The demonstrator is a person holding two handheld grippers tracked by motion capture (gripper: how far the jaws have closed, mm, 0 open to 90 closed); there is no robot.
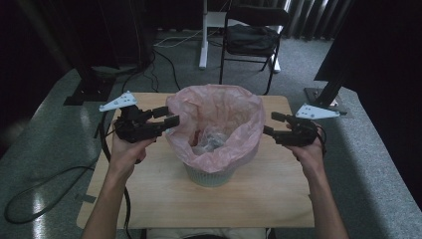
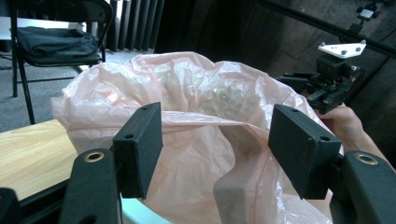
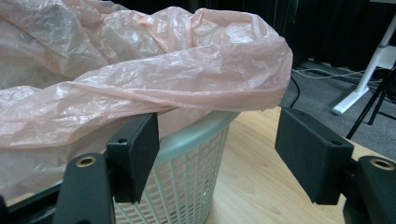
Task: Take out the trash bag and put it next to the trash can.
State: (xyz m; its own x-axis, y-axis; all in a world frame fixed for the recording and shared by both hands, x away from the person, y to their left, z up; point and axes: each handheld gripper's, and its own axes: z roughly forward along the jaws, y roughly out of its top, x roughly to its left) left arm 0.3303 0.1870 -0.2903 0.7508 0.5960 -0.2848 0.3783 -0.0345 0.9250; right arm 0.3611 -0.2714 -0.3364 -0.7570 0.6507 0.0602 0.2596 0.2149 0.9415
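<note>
A pale mesh plastic waste basket (image 1: 211, 175) sits approx. mid-table on the light wooden tabletop (image 1: 164, 199), lined w/ a thin crinkled pink plastic bag (image 1: 219, 107) whose top edge billows up above and over the basket rim. In the high view, crumpled clear/pale stuff lies at the bottom inside the bag; can't tell what it is. The left gripper (image 1: 168, 118), black w/ a grey three-cornered plate on top, is held at the bag's left side, jaws spread wide; in the left gripper view (image 2: 215, 140) a fold of the pink film runs across between the two black pads, but the pads stand well apart and don't pinch it. Whether the near pad brushes the film can't be told. The right gripper (image 1: 272, 124) is held just beside the bag's right side, jaws also spread; in the right gripper view (image 3: 217, 154) one pad sits close under the overhanging bag fold, next to the basket's rim and lattice wall (image 3: 187, 186), the other pad out over bare wood, nothing clamped. Both of the person's forearms come in from the bottom of the high view, one hand (image 1: 127, 152) on each tool. Beyond the table: a dark folding chair (image 1: 251, 37) w/ a dark bundle on its seat, a white stand leg and cables on the grey carpet.
</note>
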